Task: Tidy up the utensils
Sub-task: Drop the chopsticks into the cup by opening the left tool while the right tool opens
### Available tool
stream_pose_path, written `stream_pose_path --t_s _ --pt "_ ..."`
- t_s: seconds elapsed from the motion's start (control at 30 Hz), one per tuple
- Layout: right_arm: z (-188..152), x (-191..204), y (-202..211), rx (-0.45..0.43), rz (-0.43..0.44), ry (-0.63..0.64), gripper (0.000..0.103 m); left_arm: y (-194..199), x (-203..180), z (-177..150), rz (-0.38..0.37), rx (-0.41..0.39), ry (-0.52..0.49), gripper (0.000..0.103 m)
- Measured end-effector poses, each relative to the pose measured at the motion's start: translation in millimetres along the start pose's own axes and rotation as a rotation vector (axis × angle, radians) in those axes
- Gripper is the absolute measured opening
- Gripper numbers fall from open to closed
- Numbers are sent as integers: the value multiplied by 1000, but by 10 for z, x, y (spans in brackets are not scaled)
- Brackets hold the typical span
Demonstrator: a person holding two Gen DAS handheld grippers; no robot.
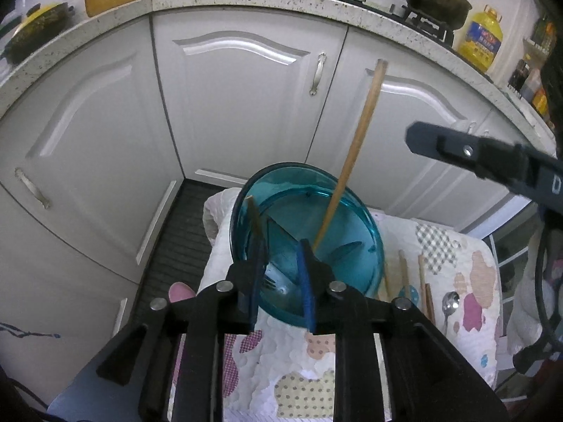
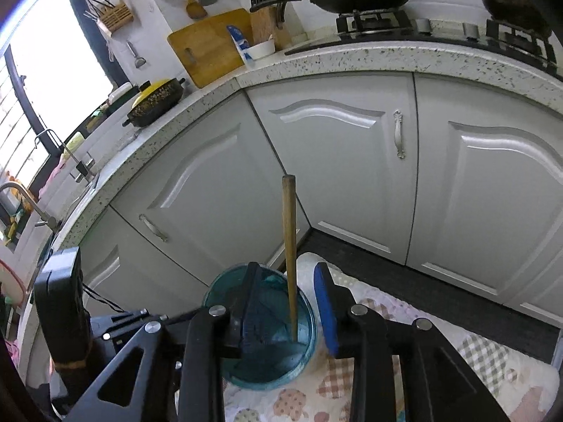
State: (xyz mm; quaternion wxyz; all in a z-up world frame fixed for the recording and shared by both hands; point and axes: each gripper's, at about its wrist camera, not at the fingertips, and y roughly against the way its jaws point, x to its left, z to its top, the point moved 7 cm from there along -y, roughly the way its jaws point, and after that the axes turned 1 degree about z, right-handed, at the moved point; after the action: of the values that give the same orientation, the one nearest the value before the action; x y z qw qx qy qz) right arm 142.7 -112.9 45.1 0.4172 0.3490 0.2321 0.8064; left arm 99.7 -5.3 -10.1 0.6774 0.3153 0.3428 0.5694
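Quilted cloth [image 1: 457,281] under the teal bowl [image 1: 306,232]; my left gripper [image 1: 281,281] clenches its slick rim, my right gripper [image 2: 286,302] released round the light, stiff chopstick [image 2: 289,246], best pinched mid-shaft

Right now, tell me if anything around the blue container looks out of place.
One wooden chopstick leans steeply out of the blue container, rather than standing upright. More chopsticks and a spoon lie loose on the patterned cloth beside it.
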Motion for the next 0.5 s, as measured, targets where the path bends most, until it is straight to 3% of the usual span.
stream_pose_path --t_s 0.17,0.23,0.33,0.5 --pt "-134 36 323 -49 -49 3 30 232 -103 -35 4 -42 -4 20" --pt "-216 36 481 -71 -79 1 31 340 -163 -54 7 -65 -3 25" --pt "-365 -8 722 -102 -131 -12 39 466 -282 -105 4 -90 -14 27" --pt "-634 -112 1115 -138 -205 -32 40 628 -523 -198 -3 -114 -42 27"
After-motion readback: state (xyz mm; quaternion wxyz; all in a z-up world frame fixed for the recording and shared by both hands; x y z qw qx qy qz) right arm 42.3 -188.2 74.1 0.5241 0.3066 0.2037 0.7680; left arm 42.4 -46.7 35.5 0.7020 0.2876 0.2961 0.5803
